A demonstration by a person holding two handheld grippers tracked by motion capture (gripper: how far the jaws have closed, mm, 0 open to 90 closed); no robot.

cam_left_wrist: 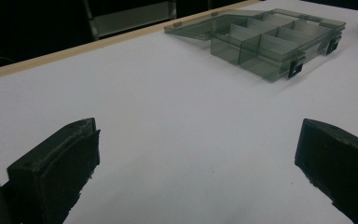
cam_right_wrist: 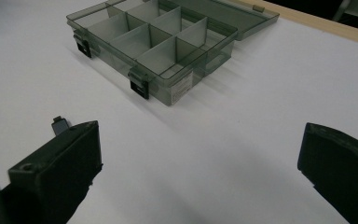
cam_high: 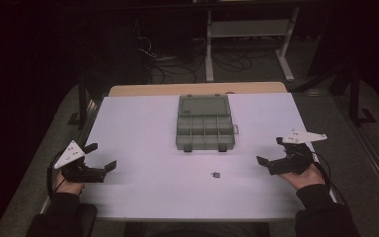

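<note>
Smoky plastic organizer box (cam_high: pixel 205 129) lid open, compartments empty; small dark part (cam_high: pixel 216 175) lies near; both grippers' jaws wide apart.

We find no text we can read. A small pale sticker (cam_right_wrist: pixel 182 87) sits on the end wall of the smoky compartment box (cam_right_wrist: pixel 158 42), and whatever is printed on it is too blurred for us to make out.
</note>
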